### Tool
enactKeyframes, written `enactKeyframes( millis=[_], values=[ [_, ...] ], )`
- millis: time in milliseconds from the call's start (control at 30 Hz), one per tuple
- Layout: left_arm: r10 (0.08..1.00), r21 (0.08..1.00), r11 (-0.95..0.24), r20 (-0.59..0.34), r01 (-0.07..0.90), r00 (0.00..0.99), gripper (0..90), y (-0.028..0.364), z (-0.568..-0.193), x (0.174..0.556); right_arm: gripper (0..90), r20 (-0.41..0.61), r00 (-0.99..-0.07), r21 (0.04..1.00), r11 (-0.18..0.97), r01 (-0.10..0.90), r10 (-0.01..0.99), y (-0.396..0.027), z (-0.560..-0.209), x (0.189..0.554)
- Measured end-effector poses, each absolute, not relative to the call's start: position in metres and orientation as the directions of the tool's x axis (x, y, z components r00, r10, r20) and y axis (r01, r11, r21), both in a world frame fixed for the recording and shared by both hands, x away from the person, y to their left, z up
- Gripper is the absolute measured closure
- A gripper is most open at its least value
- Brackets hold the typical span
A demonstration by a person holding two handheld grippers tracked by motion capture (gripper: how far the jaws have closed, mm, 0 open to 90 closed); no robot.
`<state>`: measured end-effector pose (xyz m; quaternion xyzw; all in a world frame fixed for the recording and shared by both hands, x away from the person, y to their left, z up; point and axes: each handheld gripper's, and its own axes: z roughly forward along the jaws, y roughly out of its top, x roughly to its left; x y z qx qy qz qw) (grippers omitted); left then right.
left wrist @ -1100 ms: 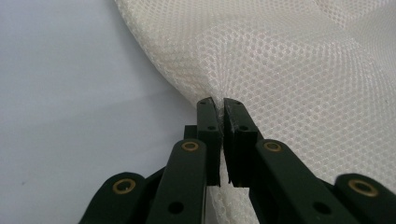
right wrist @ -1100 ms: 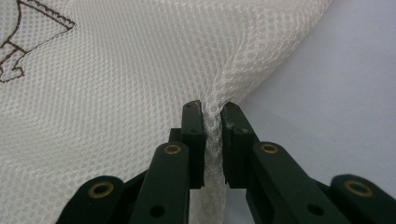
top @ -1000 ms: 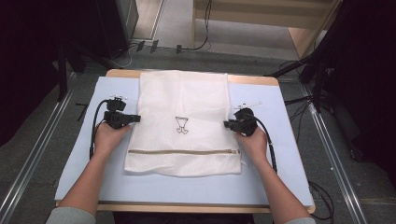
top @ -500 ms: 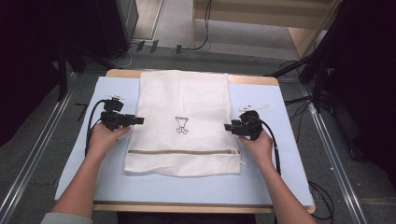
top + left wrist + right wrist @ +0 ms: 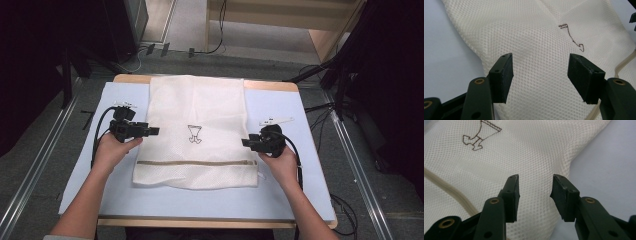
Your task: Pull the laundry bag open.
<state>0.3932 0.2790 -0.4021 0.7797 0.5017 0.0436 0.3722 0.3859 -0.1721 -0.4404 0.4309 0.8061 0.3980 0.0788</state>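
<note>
Lengthwise mesh bag (image 5: 195, 115), zipper (image 5: 197, 162) nearest, crosswise

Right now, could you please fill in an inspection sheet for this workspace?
Surface: pale blue mat over a wooden table, flat.
Job's things: white mesh laundry bag lying flat, zip band near the person's end, small dark logo in the middle.
Clutter: a small white strip on the mat to the right of the bag.
Grippers: left tongs open over the bag's left edge, nothing between them; right tongs open over the right edge, nothing gripped. Both have just been opening.
Cables: black cable loops from the left tongs; another trails from the right.
Surroundings: grey floor, metal rails, floor cables, wooden furniture behind.
</note>
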Motion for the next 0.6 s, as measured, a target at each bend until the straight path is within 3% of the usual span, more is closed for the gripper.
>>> enactKeyframes(
  millis=[333, 600],
  values=[
    [0.785, 0.635, -0.261, -0.298, 0.727, 0.542, 38.5, 0.26, -0.398, 0.381, 63.9, 0.219, -0.633, 0.703, 0.33, 0.63, 0.743, -0.175, -0.441, 0.365],
    [0.763, 0.641, -0.301, -0.282, 0.706, 0.581, 38.7, 0.242, -0.397, 0.378, 87.9, 0.207, -0.637, 0.689, 0.352, 0.634, 0.742, -0.182, -0.444, 0.355]
  ],
)
